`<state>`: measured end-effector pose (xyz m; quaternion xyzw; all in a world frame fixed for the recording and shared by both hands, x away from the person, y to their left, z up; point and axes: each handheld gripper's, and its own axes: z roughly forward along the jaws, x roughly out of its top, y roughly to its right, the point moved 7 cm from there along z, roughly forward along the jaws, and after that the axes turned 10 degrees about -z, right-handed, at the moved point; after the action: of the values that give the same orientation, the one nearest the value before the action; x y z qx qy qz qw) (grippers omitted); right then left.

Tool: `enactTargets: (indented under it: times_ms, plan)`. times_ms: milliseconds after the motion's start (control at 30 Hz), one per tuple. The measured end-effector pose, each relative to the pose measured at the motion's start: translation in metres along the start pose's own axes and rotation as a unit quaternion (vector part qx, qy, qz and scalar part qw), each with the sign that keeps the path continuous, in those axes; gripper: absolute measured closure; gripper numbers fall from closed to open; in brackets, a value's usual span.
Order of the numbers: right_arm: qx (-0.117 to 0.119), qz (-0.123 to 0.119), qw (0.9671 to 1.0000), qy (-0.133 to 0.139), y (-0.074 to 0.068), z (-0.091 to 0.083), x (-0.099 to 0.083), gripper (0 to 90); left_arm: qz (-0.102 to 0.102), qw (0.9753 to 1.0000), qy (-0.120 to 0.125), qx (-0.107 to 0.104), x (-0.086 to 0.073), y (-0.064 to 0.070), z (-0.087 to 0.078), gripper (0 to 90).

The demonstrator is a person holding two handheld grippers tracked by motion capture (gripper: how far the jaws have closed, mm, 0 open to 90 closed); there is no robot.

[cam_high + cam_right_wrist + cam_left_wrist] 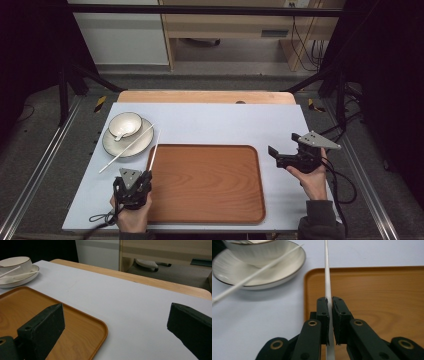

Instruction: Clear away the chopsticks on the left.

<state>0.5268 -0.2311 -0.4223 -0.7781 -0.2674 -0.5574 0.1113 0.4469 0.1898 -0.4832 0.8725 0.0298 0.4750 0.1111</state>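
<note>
My left gripper (145,176) (328,301) is shut on a thin white chopstick (154,149) (327,270), which points away along the left rim of the wooden tray (205,182) (374,290). A second white chopstick (125,149) (254,273) lies slanted across a white plate (141,145) (287,267) at the back left. On that plate stands a white bowl (125,124) (254,250) with a spoon (120,134) in it. Right of the tray, my right gripper (284,144) (116,315) is held above the mat, jaws wide apart and nothing between them.
A white mat (215,122) covers the wooden table, whose far edge (205,96) shows behind it. The tray's near right corner (100,332) lies close under the right gripper. Dark frame posts stand at both sides, and cables trail from both grippers.
</note>
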Motion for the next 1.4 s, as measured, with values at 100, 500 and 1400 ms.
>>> enactTargets:
  times_ms: [100, 500, 1400]
  plan:
    - [-0.001, 0.001, 1.0, 0.001, 0.0, -0.001, 0.0, 1.7, 0.005, 0.9993, -0.022, 0.028, -0.016, -0.004, 0.008, 84.4]
    - [-0.001, 0.002, 1.0, -0.004, 0.0, 0.0, -0.001, 1.7, 0.001, 0.9978, -0.039, 0.053, -0.037, -0.005, 0.007, 84.4]
    - [0.001, 0.003, 1.0, 0.001, 0.0, -0.001, 0.0, 1.7, 0.019, 0.998, -0.047, 0.039, -0.031, -0.001, 0.011, 71.2]
